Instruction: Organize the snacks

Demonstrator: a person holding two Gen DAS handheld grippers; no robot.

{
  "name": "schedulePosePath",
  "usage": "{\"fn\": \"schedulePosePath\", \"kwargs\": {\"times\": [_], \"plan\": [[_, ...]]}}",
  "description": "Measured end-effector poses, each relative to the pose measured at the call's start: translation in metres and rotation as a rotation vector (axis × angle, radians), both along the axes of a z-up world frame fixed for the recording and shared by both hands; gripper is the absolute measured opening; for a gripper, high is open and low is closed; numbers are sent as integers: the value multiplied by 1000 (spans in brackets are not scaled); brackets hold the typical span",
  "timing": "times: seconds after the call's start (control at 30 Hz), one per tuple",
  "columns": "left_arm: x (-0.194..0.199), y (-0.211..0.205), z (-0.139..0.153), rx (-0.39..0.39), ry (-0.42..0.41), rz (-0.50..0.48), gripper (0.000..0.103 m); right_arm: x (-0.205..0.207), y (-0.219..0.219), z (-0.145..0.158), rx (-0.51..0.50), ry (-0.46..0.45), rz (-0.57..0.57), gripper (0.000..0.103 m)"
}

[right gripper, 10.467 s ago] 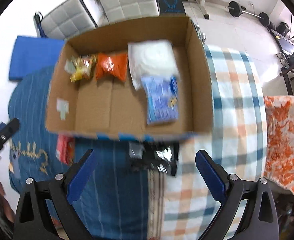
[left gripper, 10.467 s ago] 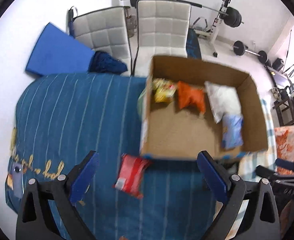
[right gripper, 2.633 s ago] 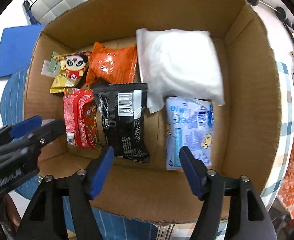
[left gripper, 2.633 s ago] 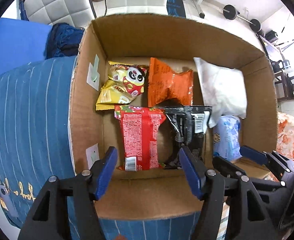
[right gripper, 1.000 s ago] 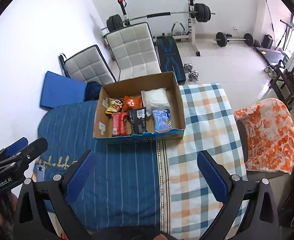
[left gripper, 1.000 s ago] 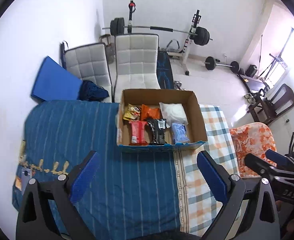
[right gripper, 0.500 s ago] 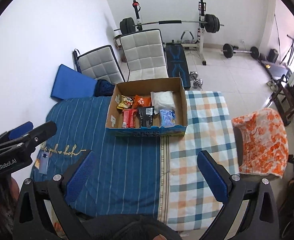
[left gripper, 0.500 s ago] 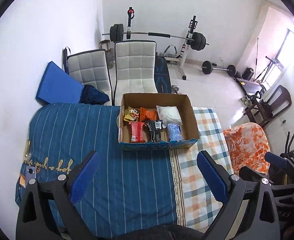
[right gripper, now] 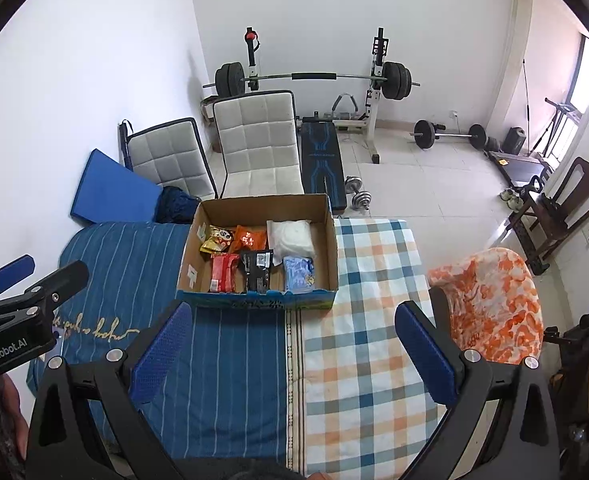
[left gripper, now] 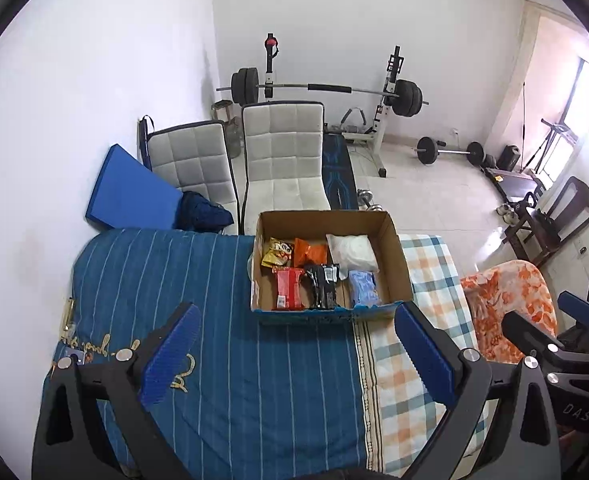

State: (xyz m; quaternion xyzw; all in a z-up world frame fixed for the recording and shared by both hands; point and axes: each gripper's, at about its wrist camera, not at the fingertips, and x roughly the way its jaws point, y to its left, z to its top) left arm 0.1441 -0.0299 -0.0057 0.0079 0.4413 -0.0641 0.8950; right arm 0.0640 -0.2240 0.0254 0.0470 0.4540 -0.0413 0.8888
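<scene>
A cardboard box (left gripper: 396,264) (right gripper: 330,248) stands on the cloth-covered table, far ahead of both grippers. Inside lie a yellow panda pack (left gripper: 276,257) (right gripper: 215,240), an orange pack (left gripper: 310,253) (right gripper: 250,239), a white bag (left gripper: 352,252) (right gripper: 292,238), a red pack (left gripper: 287,294) (right gripper: 223,272), a black pack (left gripper: 324,285) (right gripper: 257,270) and a light blue pack (left gripper: 361,288) (right gripper: 299,274). My left gripper (left gripper: 296,354) hangs open and empty high above the blue striped cloth. My right gripper (right gripper: 294,350) is open and empty too, above the cloth seam.
A blue striped cloth (left gripper: 214,320) and a checked cloth (right gripper: 366,320) cover the table. Two white chairs (left gripper: 282,160) and a blue mat (left gripper: 130,196) stand behind it. An orange-patterned chair (right gripper: 490,304) is at the right. A barbell rack (right gripper: 310,80) lines the back wall.
Both grippers have pulled back and risen well away from the box; it looks smaller and more of the room shows. Earlier, the red and black packs went from the cloth into the box.
</scene>
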Motion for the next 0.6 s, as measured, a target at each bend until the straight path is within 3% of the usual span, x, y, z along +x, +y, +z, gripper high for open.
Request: {"fn": "schedulePosePath", "kwargs": {"times": [0.6], "plan": [[5, -6, 2, 15, -11, -3, 100, 5, -9, 0, -8, -12, -30, 103]]}}
